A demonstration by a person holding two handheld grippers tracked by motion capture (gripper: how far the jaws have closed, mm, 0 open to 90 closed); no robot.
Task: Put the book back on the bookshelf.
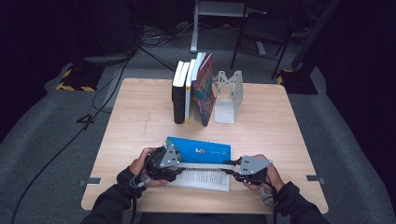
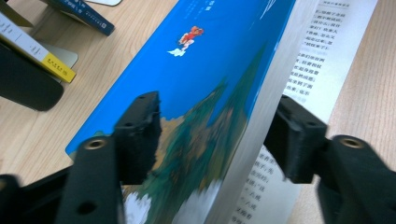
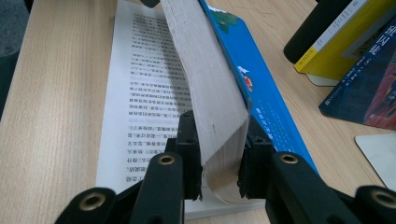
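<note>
A blue-covered book (image 1: 201, 149) lies open near the table's front edge, with a printed page (image 1: 201, 179) flat on the wood. Its cover and a thick block of pages (image 3: 205, 79) stand lifted at an angle. My left gripper (image 1: 175, 164) holds the book's left end, its jaws pressed on the blue cover (image 2: 210, 70) and the page edges, so the left gripper (image 2: 217, 135) is shut on the book. My right gripper (image 1: 232, 167) is shut on the right end, and the right gripper (image 3: 219, 154) pinches the cover and pages together.
A row of upright books (image 1: 191, 88) stands at the back centre, leaning against a white metal bookend (image 1: 228, 95). The wooden table (image 1: 140, 121) has bare room to either side. Cables and a chair lie on the dark floor beyond it.
</note>
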